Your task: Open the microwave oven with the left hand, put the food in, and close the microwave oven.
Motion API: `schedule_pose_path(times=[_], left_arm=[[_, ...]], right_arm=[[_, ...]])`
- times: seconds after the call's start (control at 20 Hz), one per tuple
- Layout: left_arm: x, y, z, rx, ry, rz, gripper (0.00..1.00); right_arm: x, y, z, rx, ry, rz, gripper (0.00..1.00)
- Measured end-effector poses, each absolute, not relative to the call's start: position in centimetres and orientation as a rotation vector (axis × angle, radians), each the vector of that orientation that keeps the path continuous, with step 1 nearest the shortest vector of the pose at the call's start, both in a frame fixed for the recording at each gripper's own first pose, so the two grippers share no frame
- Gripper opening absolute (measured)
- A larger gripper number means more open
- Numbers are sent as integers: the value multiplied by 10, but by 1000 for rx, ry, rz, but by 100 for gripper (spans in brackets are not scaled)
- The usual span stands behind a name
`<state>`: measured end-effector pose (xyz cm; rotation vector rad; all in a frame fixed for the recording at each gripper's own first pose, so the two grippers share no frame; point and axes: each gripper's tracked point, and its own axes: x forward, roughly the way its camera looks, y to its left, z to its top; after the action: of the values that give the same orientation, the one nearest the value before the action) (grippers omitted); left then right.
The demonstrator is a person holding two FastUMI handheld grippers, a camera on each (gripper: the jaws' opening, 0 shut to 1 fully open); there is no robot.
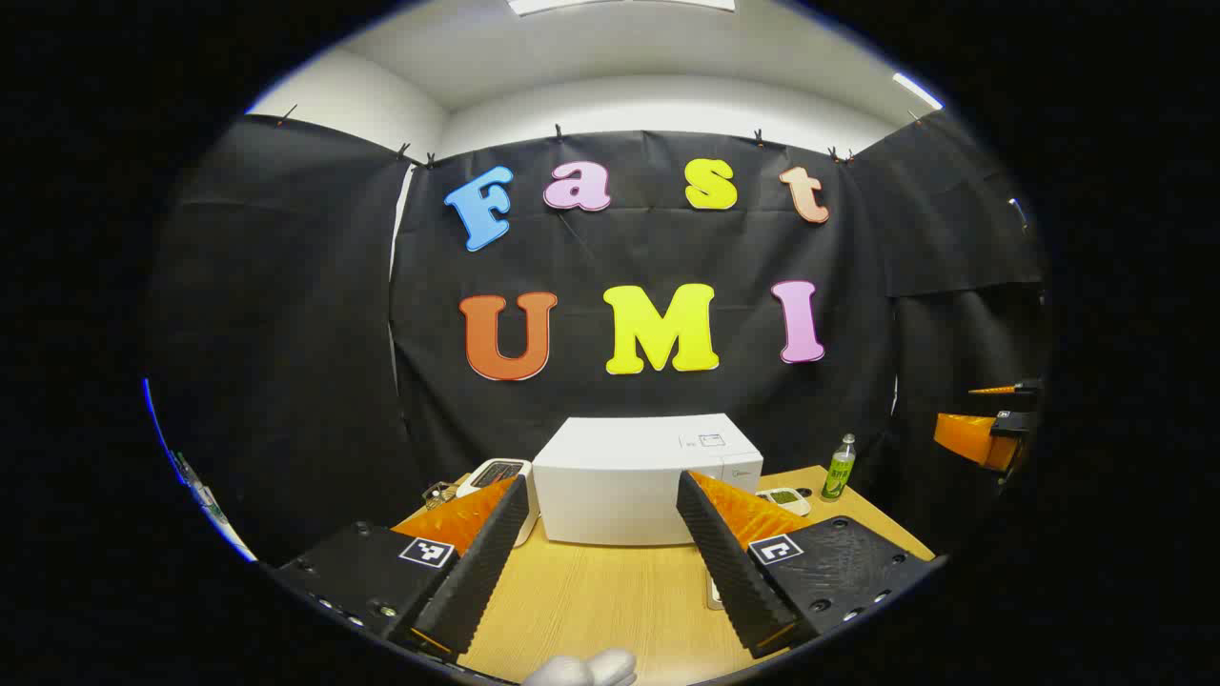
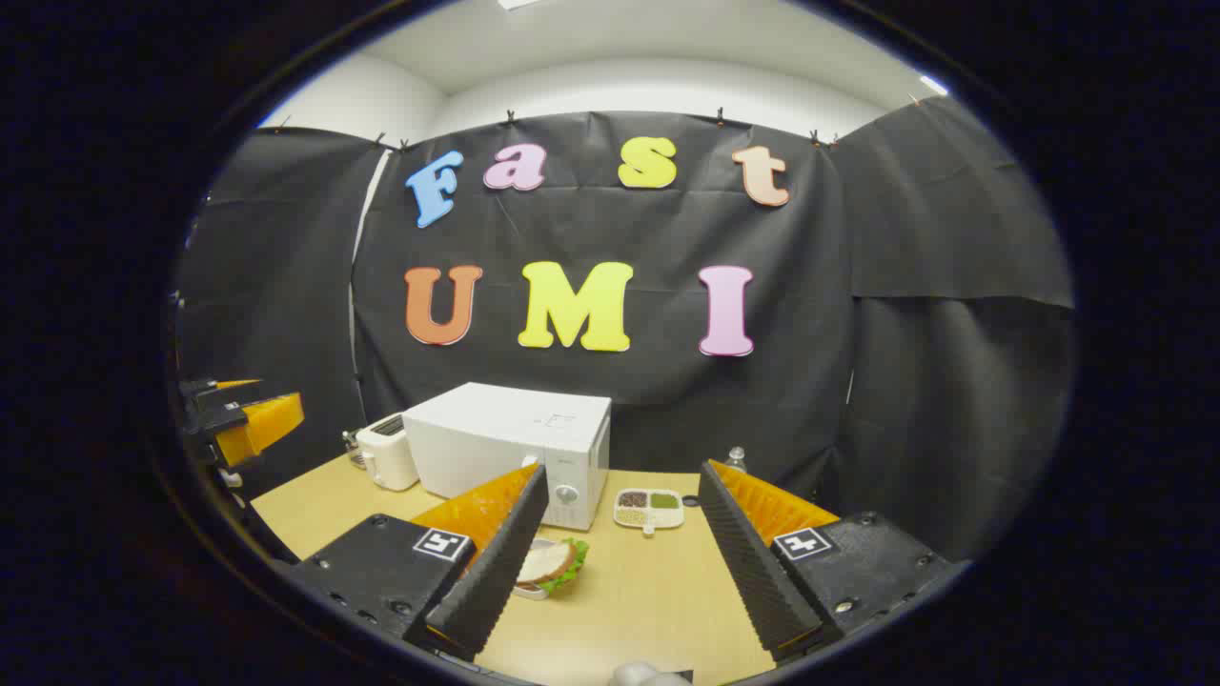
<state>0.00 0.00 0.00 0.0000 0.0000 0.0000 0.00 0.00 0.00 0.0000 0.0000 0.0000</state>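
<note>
Left tongs (image 1: 600, 562), gaping and empty, are facing the closed microwave (image 1: 629, 481) straight ahead; right tongs (image 2: 620, 562), also gaping, are hovering near the sandwich (image 2: 553, 564).

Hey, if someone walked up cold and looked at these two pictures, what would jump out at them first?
Probably the white microwave, door closed, at the back of the wooden table against the black cloth wall. Next, the sandwich on a plate in front of it, partly behind the open right gripper, with a divided snack tray to its right. In the left gripper view, the open left gripper points at the microwave, a green bottle at its right.
</note>
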Motion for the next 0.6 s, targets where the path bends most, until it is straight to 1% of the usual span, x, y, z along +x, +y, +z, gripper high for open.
schedule_pose_path(times=[0.05,0.1,0.15,0.35,0.4,0.45,0.5,0.55,0.6], left_arm=[[2,-1,2,2,-2,-1,96],[8,-2,5,6,-7,-2,96],[10,-3,7,6,-10,-3,96],[17,-9,9,12,-16,-10,96],[18,-10,8,14,-16,-11,96],[20,-11,10,16,-19,-12,96],[20,-11,11,17,-20,-11,96],[20,-11,11,18,-26,-9,96],[22,-11,10,19,-25,-9,96]], right_arm=[[2,-1,1,-1,-1,0,100],[4,-2,1,-1,-3,-4,100],[6,-3,2,1,-4,-2,92],[9,-9,2,6,-7,-14,92],[9,-9,0,3,-5,-15,100],[9,-9,1,0,-7,-17,92],[9,-10,1,-4,-7,-16,92],[10,-10,1,-6,-4,-18,100],[11,-11,-1,-4,-4,-18,100]])
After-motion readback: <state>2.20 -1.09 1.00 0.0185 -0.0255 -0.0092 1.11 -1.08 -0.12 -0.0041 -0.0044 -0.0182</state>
